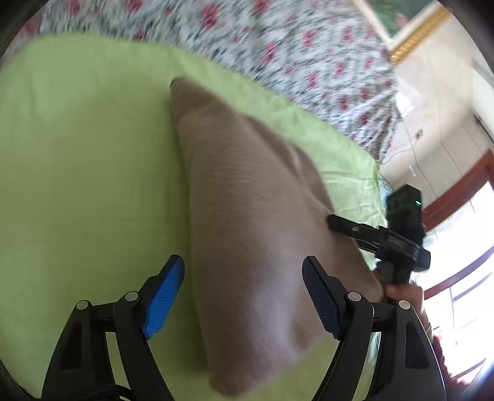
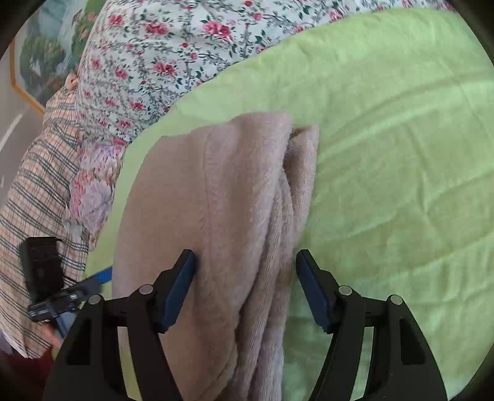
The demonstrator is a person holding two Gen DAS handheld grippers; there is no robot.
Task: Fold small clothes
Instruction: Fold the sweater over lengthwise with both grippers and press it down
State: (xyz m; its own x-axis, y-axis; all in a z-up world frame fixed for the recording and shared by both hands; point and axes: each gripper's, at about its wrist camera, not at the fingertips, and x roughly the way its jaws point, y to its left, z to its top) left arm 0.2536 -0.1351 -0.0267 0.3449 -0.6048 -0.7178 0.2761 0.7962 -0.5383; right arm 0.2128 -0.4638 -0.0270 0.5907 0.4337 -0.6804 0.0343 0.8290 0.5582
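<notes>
A beige fleece garment [image 1: 247,216] lies folded lengthwise on a light green sheet [image 1: 77,154]. My left gripper [image 1: 244,296] is open, its blue-padded fingers straddling the garment's near end without gripping it. The right gripper [image 1: 336,223] shows in the left wrist view at the garment's right edge. In the right wrist view the garment [image 2: 222,200] shows stacked layers with folded edges on its right side. My right gripper [image 2: 245,287] is open, its fingers on either side of the garment's near end. The left gripper [image 2: 61,296] shows at the lower left of that view.
A floral quilt [image 2: 148,55] lies beyond the green sheet [image 2: 386,154]. A plaid cloth [image 2: 37,191] and a pink floral cloth [image 2: 92,191] lie at the left. A framed picture [image 1: 404,27] hangs on the wall; a bright window [image 1: 463,246] is at the right.
</notes>
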